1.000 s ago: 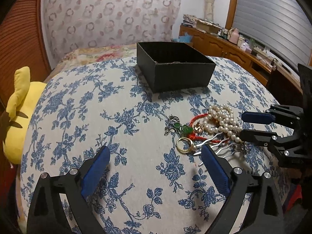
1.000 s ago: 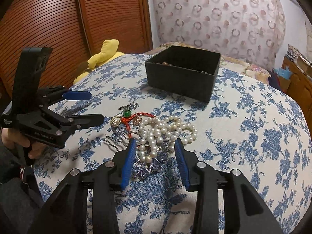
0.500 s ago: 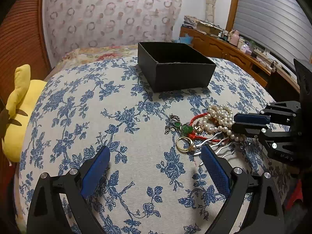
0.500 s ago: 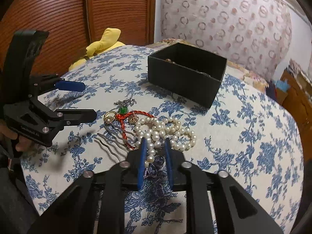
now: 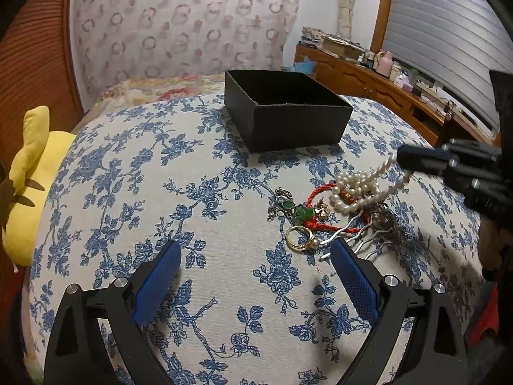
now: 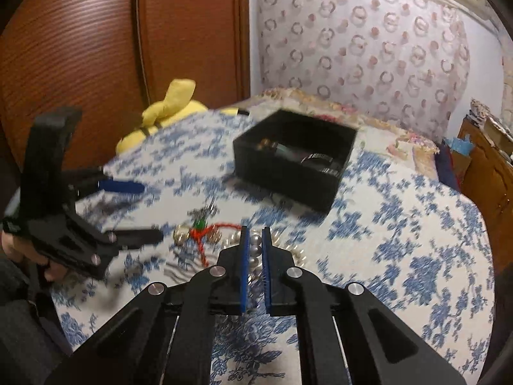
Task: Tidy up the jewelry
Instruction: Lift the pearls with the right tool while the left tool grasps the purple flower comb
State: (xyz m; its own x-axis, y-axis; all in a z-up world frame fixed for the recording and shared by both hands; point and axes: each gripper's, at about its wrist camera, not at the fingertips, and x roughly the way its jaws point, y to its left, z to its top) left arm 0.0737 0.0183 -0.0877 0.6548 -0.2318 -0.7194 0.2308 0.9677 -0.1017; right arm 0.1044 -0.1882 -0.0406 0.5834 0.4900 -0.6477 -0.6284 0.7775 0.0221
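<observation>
A white pearl necklace (image 5: 356, 192) lies partly on the blue-flowered bedspread (image 5: 128, 176). My right gripper (image 6: 255, 240) is shut on the pearl necklace (image 6: 255, 250) and lifts one end of the strand. It shows in the left wrist view (image 5: 400, 157) at the right. Beside the pearls lie a red cord (image 5: 320, 224), a green stone pendant (image 5: 299, 211), a gold ring (image 5: 298, 239) and a silver hair comb (image 5: 362, 237). My left gripper (image 5: 253, 269) is open and empty, low over the spread, near the ring. A black open box (image 5: 282, 109) stands behind the pile.
A yellow plush toy (image 5: 25, 173) lies at the bed's left edge. A wooden cabinet (image 5: 384, 86) with clutter runs along the right wall. The black box (image 6: 295, 163) holds some dark and metallic items. A wooden wardrobe (image 6: 112, 48) stands behind the bed.
My right gripper closed on the pearl strand and rose, pulling one end of the necklace up off the spread. My left gripper stayed nearly still and open.
</observation>
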